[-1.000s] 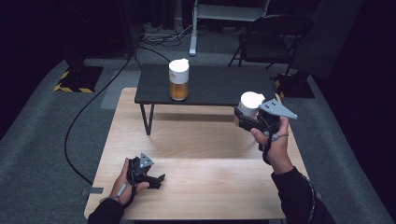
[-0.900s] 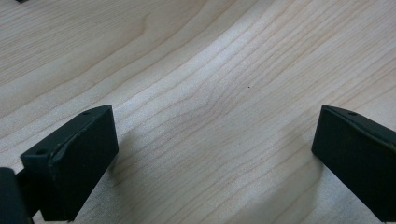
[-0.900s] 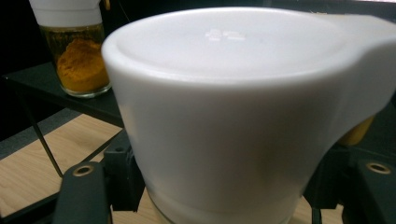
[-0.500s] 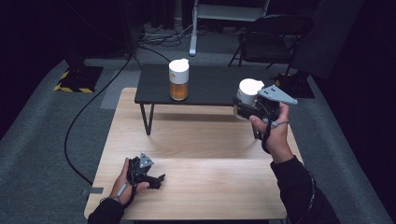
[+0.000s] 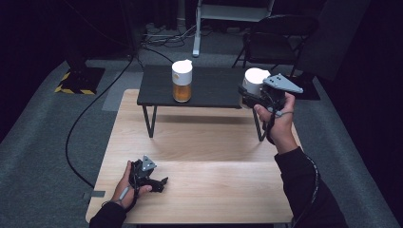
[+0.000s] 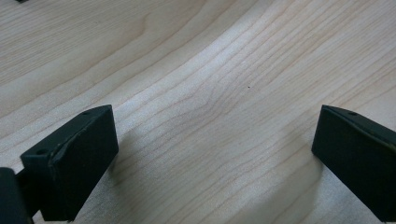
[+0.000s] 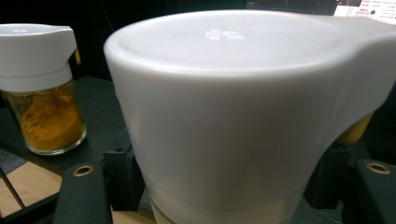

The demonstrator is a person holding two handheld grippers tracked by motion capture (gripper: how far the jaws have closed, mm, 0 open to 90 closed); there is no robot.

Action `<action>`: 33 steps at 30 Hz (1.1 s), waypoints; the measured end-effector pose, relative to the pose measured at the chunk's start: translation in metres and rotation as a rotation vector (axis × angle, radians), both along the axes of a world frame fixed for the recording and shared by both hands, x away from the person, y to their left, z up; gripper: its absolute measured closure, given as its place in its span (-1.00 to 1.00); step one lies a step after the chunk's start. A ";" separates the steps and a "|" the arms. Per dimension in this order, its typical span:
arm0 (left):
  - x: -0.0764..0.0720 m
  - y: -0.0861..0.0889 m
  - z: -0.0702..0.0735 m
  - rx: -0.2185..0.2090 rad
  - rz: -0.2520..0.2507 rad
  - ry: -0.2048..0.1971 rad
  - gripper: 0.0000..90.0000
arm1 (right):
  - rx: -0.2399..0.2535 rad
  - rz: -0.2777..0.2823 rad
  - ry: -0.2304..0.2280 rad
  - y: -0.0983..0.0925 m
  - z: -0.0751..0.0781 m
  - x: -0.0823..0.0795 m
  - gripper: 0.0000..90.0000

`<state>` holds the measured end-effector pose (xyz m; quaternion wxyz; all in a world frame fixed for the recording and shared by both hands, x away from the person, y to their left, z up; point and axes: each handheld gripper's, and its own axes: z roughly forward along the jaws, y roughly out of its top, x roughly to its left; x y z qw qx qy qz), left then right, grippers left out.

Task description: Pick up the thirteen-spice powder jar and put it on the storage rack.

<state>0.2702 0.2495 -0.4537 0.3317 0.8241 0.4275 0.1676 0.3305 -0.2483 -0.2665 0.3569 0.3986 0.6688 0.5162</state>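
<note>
A spice jar with a white flip lid and orange powder (image 5: 182, 81) stands on a low black side table (image 5: 214, 97); it appears at the left of the right gripper view (image 7: 44, 93). My right gripper (image 5: 248, 98) is shut on a second white-lidded jar (image 5: 254, 80), held in the air over the black table's right end. In the right gripper view that jar (image 7: 243, 116) looms close between the jaws. My left gripper (image 5: 159, 183) rests on the wooden table (image 5: 204, 156) near its front left, jaws wide apart with bare wood between them (image 6: 215, 154).
The black side table stands on the far half of the wooden table on thin legs (image 5: 149, 123). A folding chair (image 5: 280, 33) and cables (image 5: 95, 109) lie on the grey floor beyond and to the left.
My right hand has lifted the held jar and carried it away from me and leftward, to the black table's right end. The left hand has stayed where it was.
</note>
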 end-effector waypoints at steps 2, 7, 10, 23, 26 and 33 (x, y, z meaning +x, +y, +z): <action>0.000 0.000 0.000 0.000 0.000 0.000 -0.99 | 0.003 0.008 -0.011 0.000 -0.002 0.004 -0.33; 0.000 0.000 0.000 0.000 0.000 0.000 -0.99 | 0.006 0.011 -0.014 0.004 -0.004 0.013 -0.33; 0.000 0.000 0.000 -0.001 0.000 0.000 -0.99 | 0.009 0.008 -0.015 0.006 -0.005 0.018 -0.33; 0.000 0.000 0.000 0.000 0.000 0.000 -0.99 | 0.006 -0.005 -0.034 0.018 -0.007 0.038 -0.33; 0.000 0.000 0.000 0.000 0.000 0.000 -0.99 | 0.003 -0.007 -0.033 0.022 -0.008 0.043 -0.33; 0.000 0.000 0.000 0.000 0.000 0.000 -0.99 | 0.001 -0.012 -0.018 0.027 -0.013 0.050 -0.33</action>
